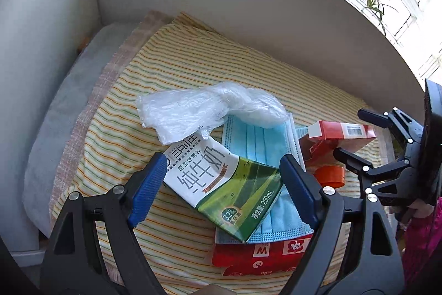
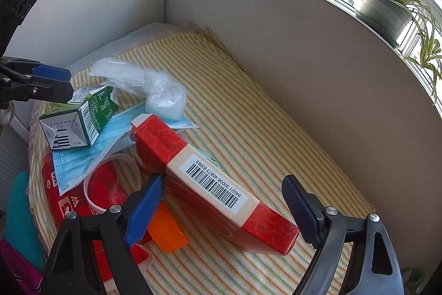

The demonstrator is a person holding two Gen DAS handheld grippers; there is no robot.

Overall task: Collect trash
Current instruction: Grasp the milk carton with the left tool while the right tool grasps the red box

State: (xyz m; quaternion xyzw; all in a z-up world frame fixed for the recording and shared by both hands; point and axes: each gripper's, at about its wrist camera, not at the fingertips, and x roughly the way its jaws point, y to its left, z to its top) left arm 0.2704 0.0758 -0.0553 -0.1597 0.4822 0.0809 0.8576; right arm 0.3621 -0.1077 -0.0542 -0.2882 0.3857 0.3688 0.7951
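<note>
**Two grippers, one pile of trash**

Many bits of trash lie close together on a striped cloth [image 1: 171, 65]. A milk carton [image 1: 221, 184] rests on a blue mask [image 1: 257, 140], with a clear bag [image 1: 193, 109] behind and a red box [image 2: 215, 184] beside.

The left gripper [image 1: 223, 190] is wide open around the carton. The right gripper [image 2: 221, 209] is wide open around the box.

A plant [image 2: 386, 10] sits by the window.
</note>
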